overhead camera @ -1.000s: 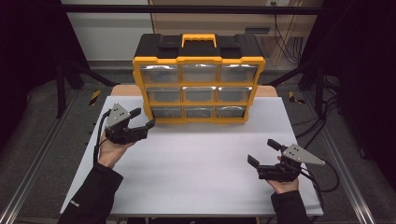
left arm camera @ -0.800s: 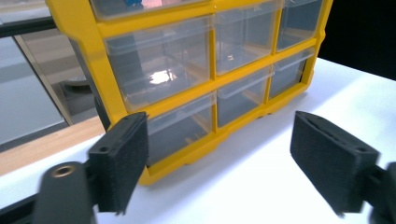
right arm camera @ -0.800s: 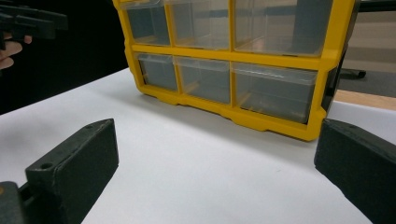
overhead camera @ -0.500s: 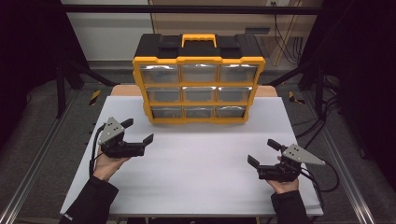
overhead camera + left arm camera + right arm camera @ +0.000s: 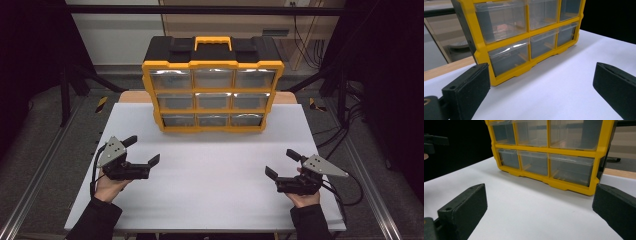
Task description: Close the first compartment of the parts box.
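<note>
Grippers spread wide, organizer untouched at the far edge

Organizer [image 5: 213,85] stands upright at the far middle of your white table [image 5: 210,195]; it is a yellow-framed cabinet with a black top, a yellow carry handle [image 5: 213,42] and three rows of three clear drawers, all pushed in. Your left gripper [image 5: 142,151] sits low over the near left part of the table, held in your left hand [image 5: 111,183]; its jaws stand wide apart with nothing between them, and they point toward the table's middle. Your right gripper [image 5: 284,164] rests over the near right part, in your right hand [image 5: 302,196]; its jaws are also spread wide and hold nothing. Both grippers are well apart from the organizer and from each other. In the left gripper view the two black pads [image 5: 466,92] frame bare table, with the organizer's lower left drawers [image 5: 509,56] beyond them; in the right gripper view the pads [image 5: 461,212] frame bare table too, with the lower right drawer [image 5: 571,169] ahead; the contents of the drawers are too unclear to tell.
</note>
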Demonstrator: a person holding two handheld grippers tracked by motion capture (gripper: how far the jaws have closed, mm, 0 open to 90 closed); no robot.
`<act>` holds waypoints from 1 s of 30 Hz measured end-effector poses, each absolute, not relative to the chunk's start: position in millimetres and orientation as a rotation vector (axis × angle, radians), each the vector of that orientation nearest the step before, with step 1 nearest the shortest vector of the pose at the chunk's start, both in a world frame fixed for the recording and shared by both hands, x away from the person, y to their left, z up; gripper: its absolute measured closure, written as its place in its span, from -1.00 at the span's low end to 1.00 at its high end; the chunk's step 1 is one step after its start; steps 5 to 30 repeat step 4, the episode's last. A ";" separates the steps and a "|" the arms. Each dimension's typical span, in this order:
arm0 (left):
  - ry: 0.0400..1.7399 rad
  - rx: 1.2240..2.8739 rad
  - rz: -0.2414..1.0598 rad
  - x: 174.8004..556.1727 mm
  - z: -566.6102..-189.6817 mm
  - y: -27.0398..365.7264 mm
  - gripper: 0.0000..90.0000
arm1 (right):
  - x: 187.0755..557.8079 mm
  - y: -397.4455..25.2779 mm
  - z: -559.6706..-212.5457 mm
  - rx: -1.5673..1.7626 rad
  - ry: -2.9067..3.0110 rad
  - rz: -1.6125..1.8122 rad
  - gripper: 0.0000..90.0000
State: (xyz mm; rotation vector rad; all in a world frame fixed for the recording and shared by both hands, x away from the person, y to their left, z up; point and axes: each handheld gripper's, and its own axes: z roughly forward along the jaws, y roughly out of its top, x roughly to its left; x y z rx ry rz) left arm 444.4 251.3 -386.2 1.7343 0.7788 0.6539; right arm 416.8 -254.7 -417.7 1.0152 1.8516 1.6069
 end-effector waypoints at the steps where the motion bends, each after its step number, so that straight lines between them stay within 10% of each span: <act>1: 0.778 1.735 0.654 444.3 -386.5 251.8 -0.98 | 416.8 -254.7 -417.9 1.014 1.855 1.604 -0.99; 30: 0.785 1.740 0.652 444.1 -388.3 253.1 -0.98 | 416.9 -254.6 -417.9 1.014 1.856 1.601 -0.99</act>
